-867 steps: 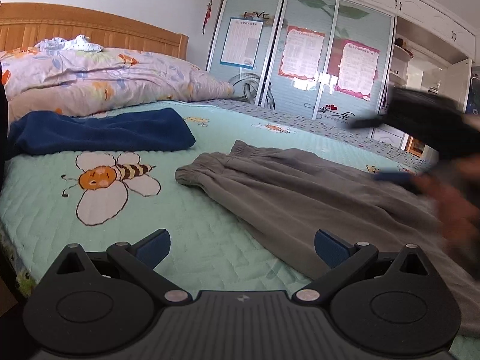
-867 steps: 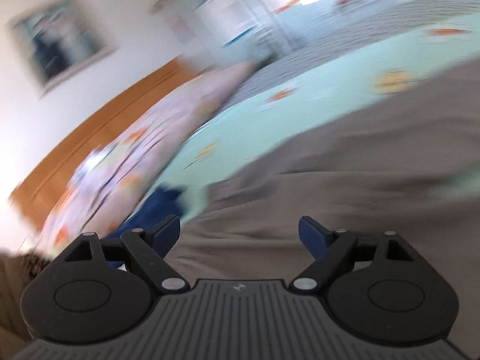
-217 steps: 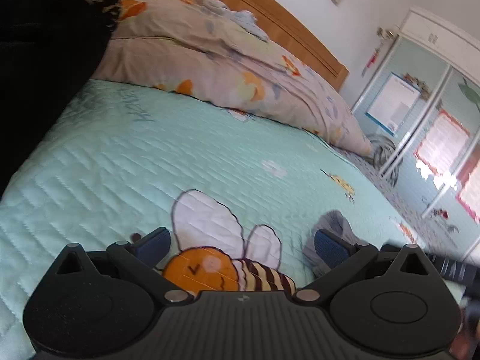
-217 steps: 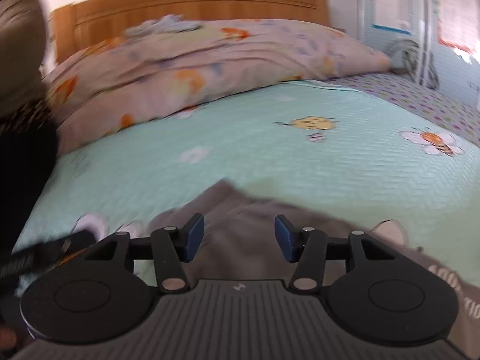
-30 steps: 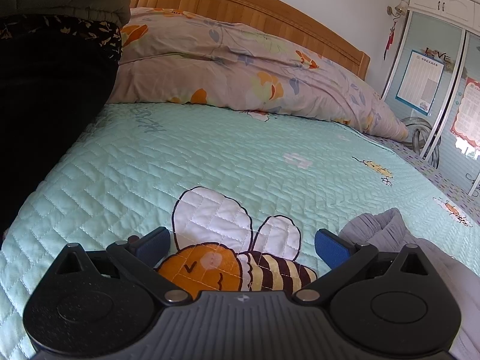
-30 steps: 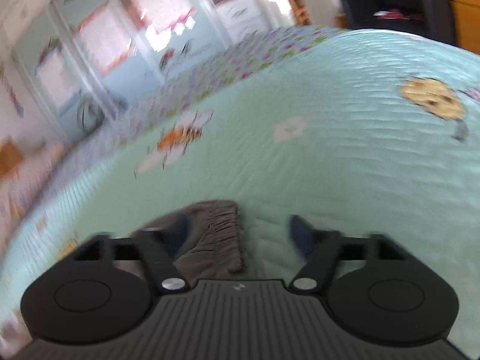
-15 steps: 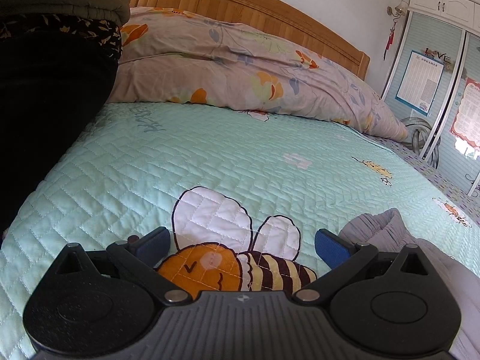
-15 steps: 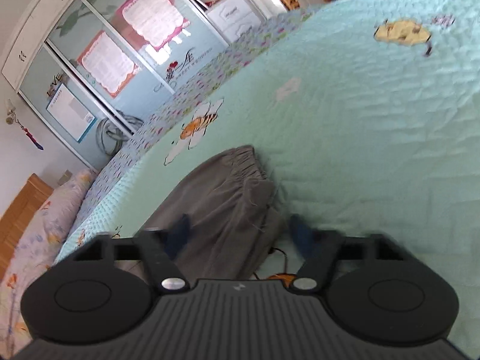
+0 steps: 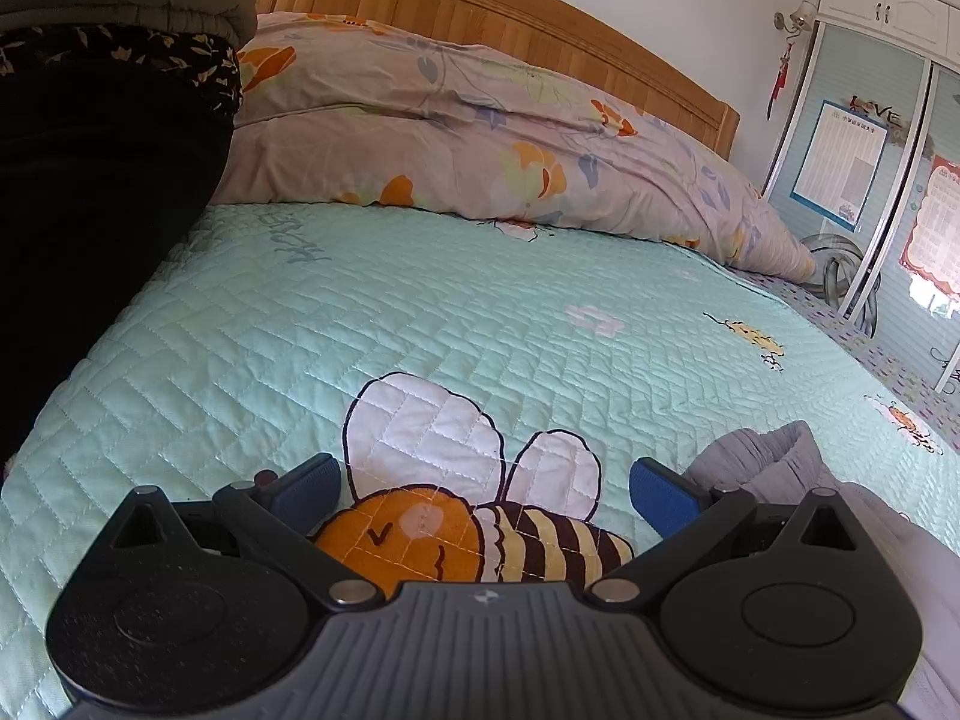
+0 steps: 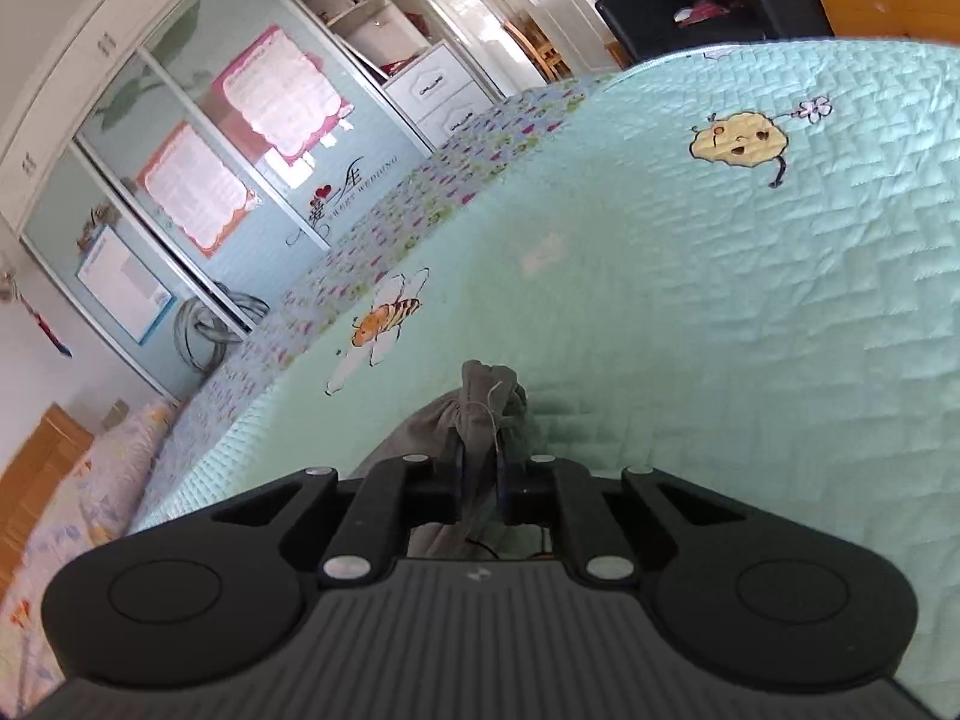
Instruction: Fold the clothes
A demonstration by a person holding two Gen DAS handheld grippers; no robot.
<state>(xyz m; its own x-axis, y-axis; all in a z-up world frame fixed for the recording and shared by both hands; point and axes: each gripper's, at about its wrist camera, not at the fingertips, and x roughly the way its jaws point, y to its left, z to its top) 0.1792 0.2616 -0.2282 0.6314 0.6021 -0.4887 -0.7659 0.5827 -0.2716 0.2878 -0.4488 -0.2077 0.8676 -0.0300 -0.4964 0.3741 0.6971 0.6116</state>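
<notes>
The grey trousers (image 10: pixel 480 408) lie on the mint-green quilted bedspread (image 10: pixel 750 312). My right gripper (image 10: pixel 478 468) is shut on a bunched edge of the trousers, which sticks out beyond the fingertips. In the left wrist view a rumpled part of the grey trousers (image 9: pixel 774 456) lies at the lower right, just right of my right-hand finger. My left gripper (image 9: pixel 483 483) is open and empty, low over the bee picture (image 9: pixel 468 516) on the bedspread.
A floral pillow (image 9: pixel 480 132) and the wooden headboard (image 9: pixel 510 18) are at the far end. A person in dark clothes (image 9: pixel 90 180) stands at the left edge of the bed. A wardrobe with posters (image 10: pixel 228 138) stands beyond the bed.
My right gripper has closed on the trousers' edge; half a second ago its jaws were apart over the cloth. The left gripper has stayed still and open.
</notes>
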